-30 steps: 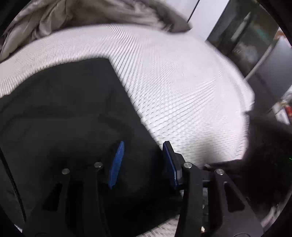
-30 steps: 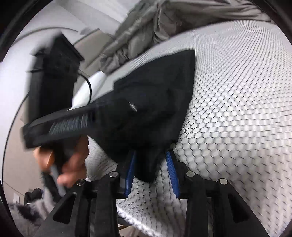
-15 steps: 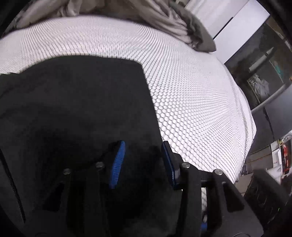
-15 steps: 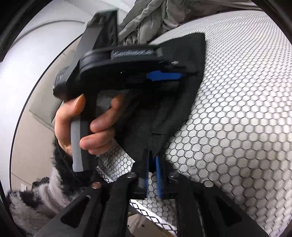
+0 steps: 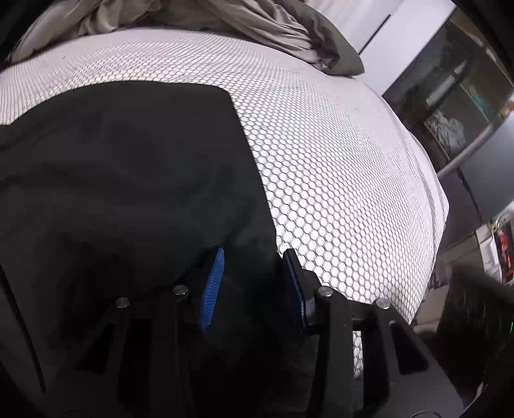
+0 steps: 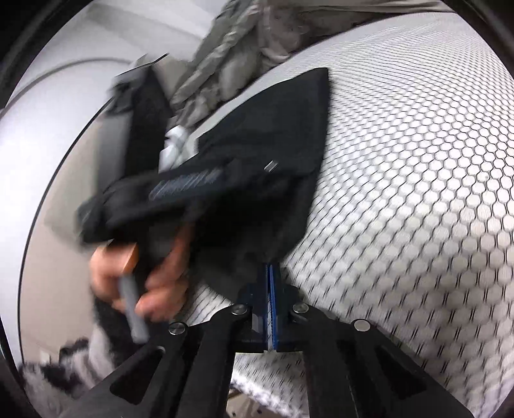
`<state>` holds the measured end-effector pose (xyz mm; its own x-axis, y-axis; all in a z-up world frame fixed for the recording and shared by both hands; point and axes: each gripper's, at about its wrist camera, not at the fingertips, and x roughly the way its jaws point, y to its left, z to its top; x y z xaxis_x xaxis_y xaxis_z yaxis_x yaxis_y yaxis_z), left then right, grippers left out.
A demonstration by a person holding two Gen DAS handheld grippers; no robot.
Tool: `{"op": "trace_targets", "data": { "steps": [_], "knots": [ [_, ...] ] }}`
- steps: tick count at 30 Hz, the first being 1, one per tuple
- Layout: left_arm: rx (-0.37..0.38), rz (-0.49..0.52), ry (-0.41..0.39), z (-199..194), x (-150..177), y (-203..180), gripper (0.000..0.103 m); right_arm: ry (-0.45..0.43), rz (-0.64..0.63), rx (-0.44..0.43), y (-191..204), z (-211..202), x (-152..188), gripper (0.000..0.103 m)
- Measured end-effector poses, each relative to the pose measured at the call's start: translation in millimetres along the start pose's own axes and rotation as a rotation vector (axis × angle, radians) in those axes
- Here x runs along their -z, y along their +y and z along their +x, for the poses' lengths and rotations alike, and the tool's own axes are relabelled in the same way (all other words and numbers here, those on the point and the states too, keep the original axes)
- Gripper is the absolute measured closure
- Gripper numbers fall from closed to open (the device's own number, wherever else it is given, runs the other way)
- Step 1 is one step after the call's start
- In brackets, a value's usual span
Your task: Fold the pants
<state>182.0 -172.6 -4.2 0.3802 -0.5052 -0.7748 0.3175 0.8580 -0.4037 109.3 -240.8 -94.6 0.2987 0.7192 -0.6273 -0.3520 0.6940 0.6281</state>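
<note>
The black pants [image 5: 128, 180] lay spread on the bed's white hexagon-patterned mattress cover [image 5: 337, 167], their far edge straight and one corner squared off toward the rumpled grey blanket [image 5: 282, 29] at the head of the bed. The left gripper [image 5: 253, 283] hovered low over the near part of the cloth with its blue-padded jaws standing wide apart, nothing pinched between them. In the right wrist view, the right gripper [image 6: 269, 283] had its blue pads pressed together on the near corner of the pants [image 6: 273, 154], the fabric rising from the pinch. The person's left hand [image 6: 141, 276] showed blurred beside it, gripping the other tool's handle.
</note>
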Motion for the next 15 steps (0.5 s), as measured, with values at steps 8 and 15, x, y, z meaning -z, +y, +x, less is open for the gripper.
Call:
{"op": "trace_targets", "data": {
  "steps": [8,15],
  "knots": [
    [0.054,-0.019,-0.012,-12,3,13,0.066,-0.075,0.013,-0.009,-8,-26,23,0.068],
    [0.048,-0.034,-0.120,-54,20,31,0.059,-0.060,0.098,-0.103,-23,2,-1,0.081]
  ]
}}
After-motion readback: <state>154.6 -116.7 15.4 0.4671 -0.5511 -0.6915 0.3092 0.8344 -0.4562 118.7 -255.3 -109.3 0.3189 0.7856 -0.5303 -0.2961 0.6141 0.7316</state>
